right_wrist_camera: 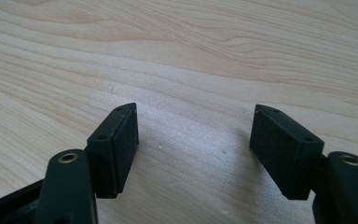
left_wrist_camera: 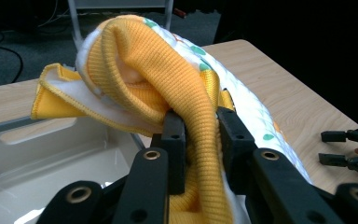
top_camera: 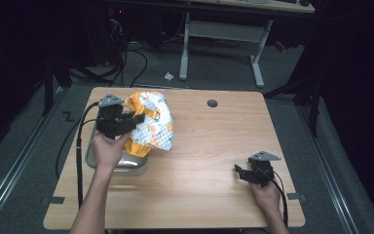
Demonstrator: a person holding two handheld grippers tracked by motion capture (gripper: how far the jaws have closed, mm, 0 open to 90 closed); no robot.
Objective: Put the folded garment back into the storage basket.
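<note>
Clamped at its ribbed orange edge, a quilted orange-and-white printed garment [top_camera: 151, 124] hangs bunched in the air over the far rim of a pale plastic bin [top_camera: 121, 163] at the left side of the wooden table [top_camera: 209, 146], its folds draping toward the table's middle. Gripping it is the left gripper [top_camera: 137, 118], jaws pinched tight on the fabric, as the left gripper view shows close up. Well apart, at the table's near right, the right gripper [top_camera: 239, 173] rests low over bare wood with its jaws spread wide and nothing between them.
</note>
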